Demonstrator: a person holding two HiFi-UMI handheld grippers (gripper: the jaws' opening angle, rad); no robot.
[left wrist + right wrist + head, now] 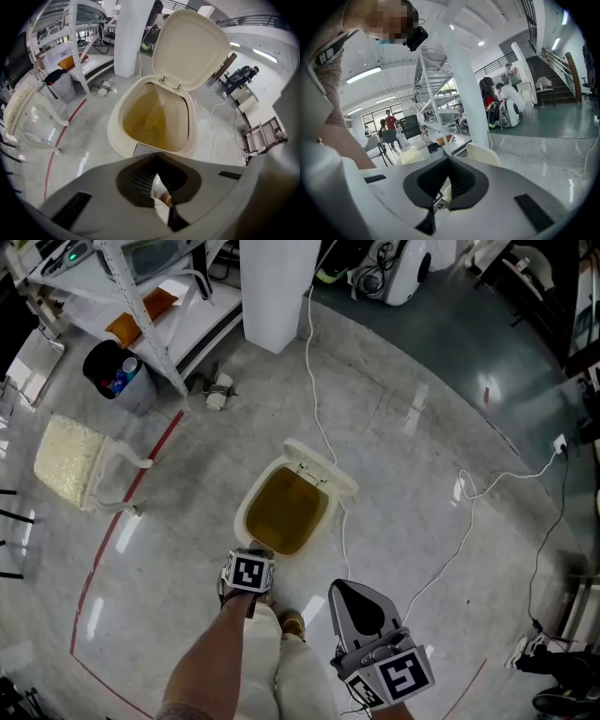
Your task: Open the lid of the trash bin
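Left gripper view alone shows the inside of the upright lid (pixel 192 47) — left tool (pixel 157 152), right tool (pixel 449 157) both closed, empty.

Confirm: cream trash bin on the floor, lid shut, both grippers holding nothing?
Not quite: the lid is open, tipped up behind the trash bin, as the left gripper view shows. The rest holds: the bin stands on the floor, and the left gripper and right gripper hold nothing.

bins: 2, cream trash bin (pixel 243 513) and dark bin (pixel 141 396); lid (pixel 322 468): 1; grippers: 2, left gripper (pixel 256 557), right gripper (pixel 359 599); pillar (pixel 279 292): 1
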